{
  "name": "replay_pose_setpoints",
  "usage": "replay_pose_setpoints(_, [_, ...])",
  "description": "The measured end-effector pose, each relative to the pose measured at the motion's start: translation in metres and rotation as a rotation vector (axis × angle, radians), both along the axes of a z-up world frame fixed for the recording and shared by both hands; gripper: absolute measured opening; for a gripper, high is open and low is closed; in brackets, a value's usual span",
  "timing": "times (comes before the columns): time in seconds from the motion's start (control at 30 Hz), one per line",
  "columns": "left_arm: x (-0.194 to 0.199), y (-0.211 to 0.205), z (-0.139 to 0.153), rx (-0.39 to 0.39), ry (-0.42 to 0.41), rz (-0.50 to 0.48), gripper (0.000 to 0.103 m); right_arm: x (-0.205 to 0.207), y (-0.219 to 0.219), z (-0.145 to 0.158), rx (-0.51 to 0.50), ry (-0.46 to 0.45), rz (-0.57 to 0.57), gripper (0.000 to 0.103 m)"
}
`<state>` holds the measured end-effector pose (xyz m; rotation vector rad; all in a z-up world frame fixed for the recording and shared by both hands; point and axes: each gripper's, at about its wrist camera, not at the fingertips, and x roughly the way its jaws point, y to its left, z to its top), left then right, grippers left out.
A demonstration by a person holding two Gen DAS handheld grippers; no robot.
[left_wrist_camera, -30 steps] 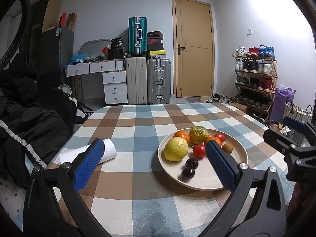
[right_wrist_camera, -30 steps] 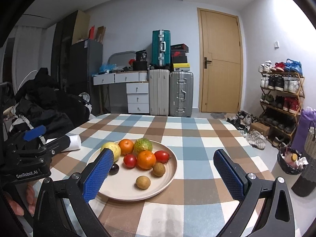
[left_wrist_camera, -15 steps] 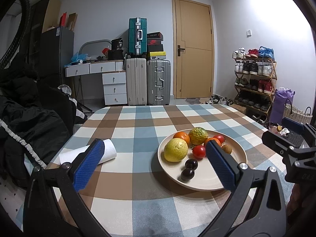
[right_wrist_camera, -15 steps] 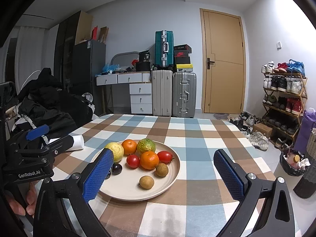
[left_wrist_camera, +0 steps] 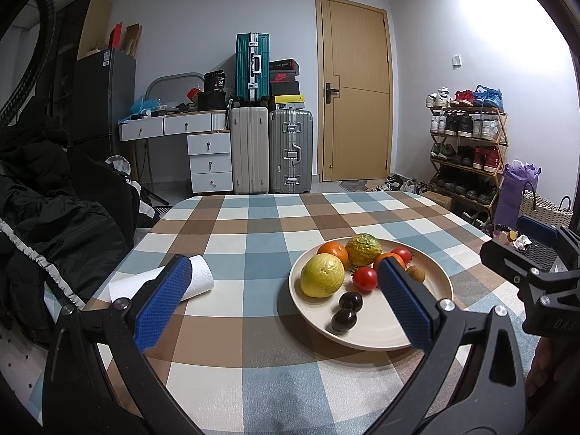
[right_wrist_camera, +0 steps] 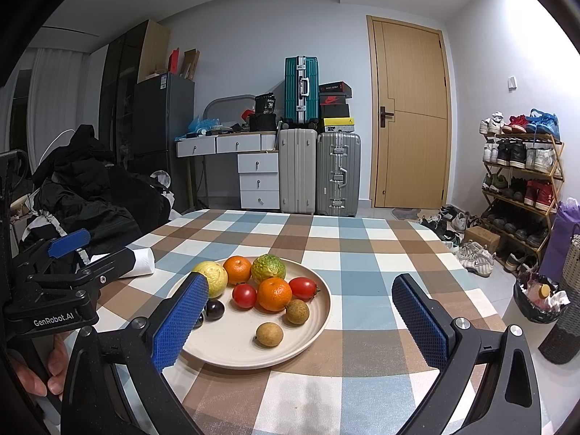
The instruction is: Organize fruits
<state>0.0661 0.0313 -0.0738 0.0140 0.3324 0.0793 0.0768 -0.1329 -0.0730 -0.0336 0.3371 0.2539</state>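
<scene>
While grippers gape, fruit-laden plate (right_wrist_camera: 319, 320)

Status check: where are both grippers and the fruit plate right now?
Left gripper open, empty. Right gripper open, empty. Fruit all on plate, untouched. Paper roll lies beside plate, clear.

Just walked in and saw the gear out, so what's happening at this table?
A person holds a claw in each hand over a checked table, facing a plate of fruit. Both the left claw and right claw are open and hold nothing. No fruit has been picked up; a paper roll lies beside the plate.
</scene>
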Motion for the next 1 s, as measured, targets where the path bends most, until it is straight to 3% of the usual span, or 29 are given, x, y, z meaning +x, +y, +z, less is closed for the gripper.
replay_pose_setpoints(1.0, [0.0021, 0.0003, -0.0021, -0.001, -0.001, 0.000, 0.102, 0.0002, -0.0002, -0.0001, 0.000, -0.001, 0.000, 0.103])
